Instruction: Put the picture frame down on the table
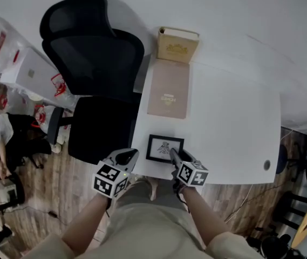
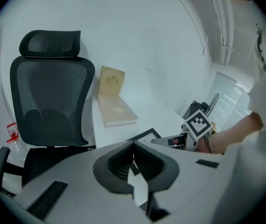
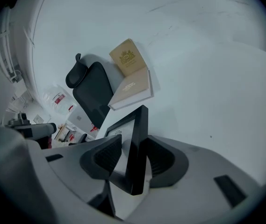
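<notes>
The picture frame (image 1: 164,148) is black with a white print and sits low over the white table (image 1: 234,134), near its front edge. My right gripper (image 1: 172,154) is shut on the frame's right edge. In the right gripper view the black frame edge (image 3: 138,139) runs upright between the two pads of that gripper (image 3: 133,158). I cannot tell whether the frame touches the tabletop. My left gripper (image 1: 135,154) hangs just left of the frame at the table's edge, shut with nothing in it. Its closed jaw tips (image 2: 133,148) point toward the frame (image 2: 147,135).
A black office chair (image 1: 96,74) stands against the table's left side. A beige book (image 1: 169,95) lies flat at the back, and a gold box (image 1: 178,45) stands against the wall behind it. A cable hole (image 1: 267,165) is at the front right. Bags and boxes (image 1: 29,74) crowd the floor on the left.
</notes>
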The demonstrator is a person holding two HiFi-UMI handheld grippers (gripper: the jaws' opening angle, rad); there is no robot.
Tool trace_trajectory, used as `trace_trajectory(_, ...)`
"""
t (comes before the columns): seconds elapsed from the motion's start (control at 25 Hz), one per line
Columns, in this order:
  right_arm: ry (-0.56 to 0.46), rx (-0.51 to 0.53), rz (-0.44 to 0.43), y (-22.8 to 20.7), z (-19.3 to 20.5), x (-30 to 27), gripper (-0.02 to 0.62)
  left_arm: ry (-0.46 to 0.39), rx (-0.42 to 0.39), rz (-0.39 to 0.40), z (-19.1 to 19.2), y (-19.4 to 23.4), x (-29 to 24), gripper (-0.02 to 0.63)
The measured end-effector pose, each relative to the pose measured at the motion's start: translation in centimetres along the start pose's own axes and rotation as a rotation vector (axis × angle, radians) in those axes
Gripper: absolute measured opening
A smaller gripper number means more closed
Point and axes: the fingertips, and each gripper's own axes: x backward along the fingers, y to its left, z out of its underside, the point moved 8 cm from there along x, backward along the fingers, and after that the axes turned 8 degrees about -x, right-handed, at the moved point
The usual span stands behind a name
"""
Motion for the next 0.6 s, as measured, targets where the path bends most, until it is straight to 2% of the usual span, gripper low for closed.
trace_trajectory(0.2, 0.031, 0.106, 0.056, -1.6, 0.9, -0.5, 0.195, 0.031, 0.013, 0.010, 1.1, -1.3, -1.1, 0.021)
trace_trajectory(0.36, 0.049, 0.125, 0.075, -1.9, 1.4, -0.3, 0.201, 0.039, 0.012, 0.022, 1.3, -2.3, -1.2, 0.021)
trace_trajectory(0.6, 0.048, 0.261, 0.186, -1.8, 1.2, 0.6, 0.204, 0.040, -0.013, 0.019, 0.7, -3.7, -1.1, 0.021)
